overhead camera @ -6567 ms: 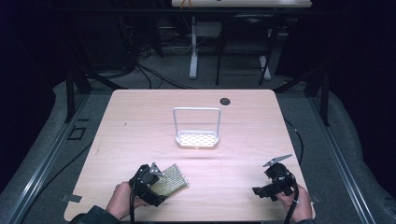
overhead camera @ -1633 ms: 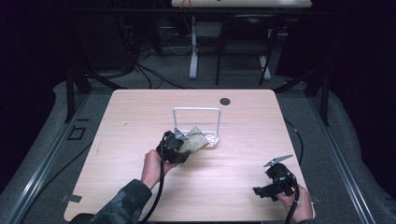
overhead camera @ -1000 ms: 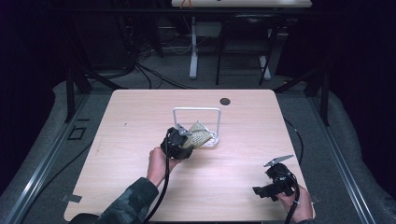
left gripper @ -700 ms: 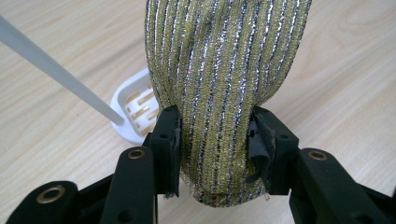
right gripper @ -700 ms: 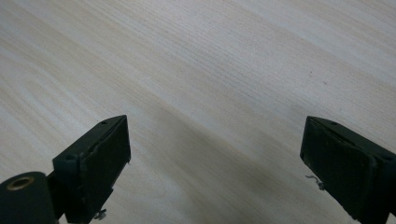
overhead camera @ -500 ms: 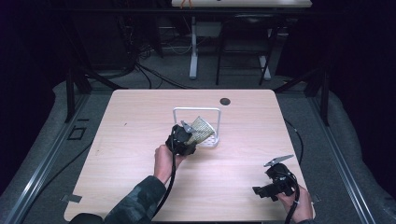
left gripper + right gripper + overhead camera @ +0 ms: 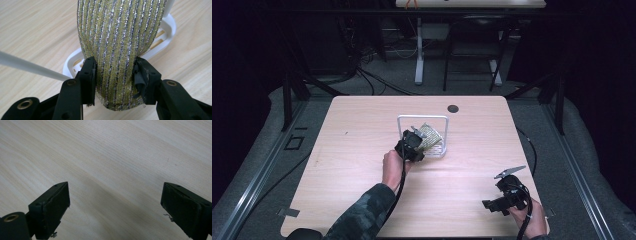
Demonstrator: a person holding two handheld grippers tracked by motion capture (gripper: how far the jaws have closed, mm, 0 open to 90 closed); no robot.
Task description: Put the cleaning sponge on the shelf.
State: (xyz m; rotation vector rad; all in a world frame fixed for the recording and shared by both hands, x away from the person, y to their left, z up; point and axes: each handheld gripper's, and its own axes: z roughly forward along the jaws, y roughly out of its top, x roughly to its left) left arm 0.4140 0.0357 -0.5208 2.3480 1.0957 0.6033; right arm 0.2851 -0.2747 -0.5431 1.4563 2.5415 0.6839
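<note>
Here, left gripper [image 7: 115,75] clamped on sponge [image 7: 120,37], soft, light, squashed between fingers [image 7: 88,75]. Rack [image 7: 167,27] just beyond fingertips, under sponge. Rough weave, likely grippy; best held at mid-body edges. Right gripper [image 7: 117,207] wide open, empty, over table [image 7: 112,157].

The left hand-held gripper [image 7: 418,141] has carried the gold striped scouring pad [image 7: 430,137] from the near left part of the surface [image 7: 362,125] up to the white soap rack [image 7: 443,148]. The pad, once flat near the front edge, is now pinched between the jaws, tilted over the rack's tray.
</note>
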